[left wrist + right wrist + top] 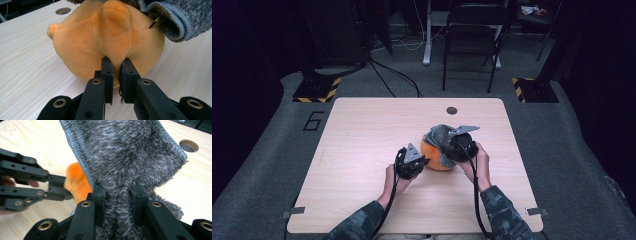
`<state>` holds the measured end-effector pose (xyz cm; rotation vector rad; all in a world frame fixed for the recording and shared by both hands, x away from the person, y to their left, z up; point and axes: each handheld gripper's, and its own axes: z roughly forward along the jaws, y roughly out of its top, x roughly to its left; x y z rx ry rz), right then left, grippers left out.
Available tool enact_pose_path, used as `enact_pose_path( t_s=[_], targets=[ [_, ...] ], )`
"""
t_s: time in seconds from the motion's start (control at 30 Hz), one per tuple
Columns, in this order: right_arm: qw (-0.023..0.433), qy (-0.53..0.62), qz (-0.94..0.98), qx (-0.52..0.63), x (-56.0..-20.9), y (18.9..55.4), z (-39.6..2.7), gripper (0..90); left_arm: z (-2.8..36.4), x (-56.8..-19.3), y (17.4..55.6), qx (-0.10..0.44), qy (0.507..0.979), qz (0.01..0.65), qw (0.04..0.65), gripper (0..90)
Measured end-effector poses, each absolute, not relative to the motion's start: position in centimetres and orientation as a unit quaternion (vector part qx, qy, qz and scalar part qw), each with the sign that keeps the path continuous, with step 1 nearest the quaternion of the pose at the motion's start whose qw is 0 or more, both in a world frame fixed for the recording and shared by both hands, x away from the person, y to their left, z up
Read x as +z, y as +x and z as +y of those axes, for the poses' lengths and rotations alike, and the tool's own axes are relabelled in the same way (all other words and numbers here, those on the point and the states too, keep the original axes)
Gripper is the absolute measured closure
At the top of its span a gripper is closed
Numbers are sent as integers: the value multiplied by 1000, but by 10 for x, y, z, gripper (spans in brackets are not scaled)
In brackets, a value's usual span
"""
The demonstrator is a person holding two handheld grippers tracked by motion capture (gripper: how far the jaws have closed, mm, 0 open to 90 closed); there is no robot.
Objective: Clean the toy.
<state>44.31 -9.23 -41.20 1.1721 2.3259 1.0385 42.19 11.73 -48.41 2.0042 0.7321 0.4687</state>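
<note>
Wooden table (pixel 362 130) lay bare around us, its edges well clear. Near its middle sat our orange plush toy (pixel 105 42), round, nub pointing left, half under a fuzzy grey sock (pixel 130 157). Our left gripper (pixel 116 68) pinched the plush; our right gripper (pixel 117 200) clamped the sock.

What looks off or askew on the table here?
The grey fuzzy cloth sits lopsided over the orange plush, covering one side and leaving the rest bare. Each gripper pinches one: left gripper on the plush, right gripper on bunched cloth. Nothing spilled or torn.
</note>
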Motion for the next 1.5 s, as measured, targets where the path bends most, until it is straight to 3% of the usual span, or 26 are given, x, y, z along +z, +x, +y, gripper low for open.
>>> enact_pose_path(
  t_s=[0.63,1.03,1.2,1.5],
  targets=[
    [161,447,816,329,-424,458,-117,704,120,-486,424,189,814,297,462,814],
    [150,502,808,270,-462,478,-141,705,120,-487,424,190,811,298,466,813],
    [125,516,808,256,-475,483,-147,705,120,-487,424,187,810,297,469,812],
    [150,506,797,292,-445,476,-149,706,120,-487,424,188,811,293,470,811]
  ],
)
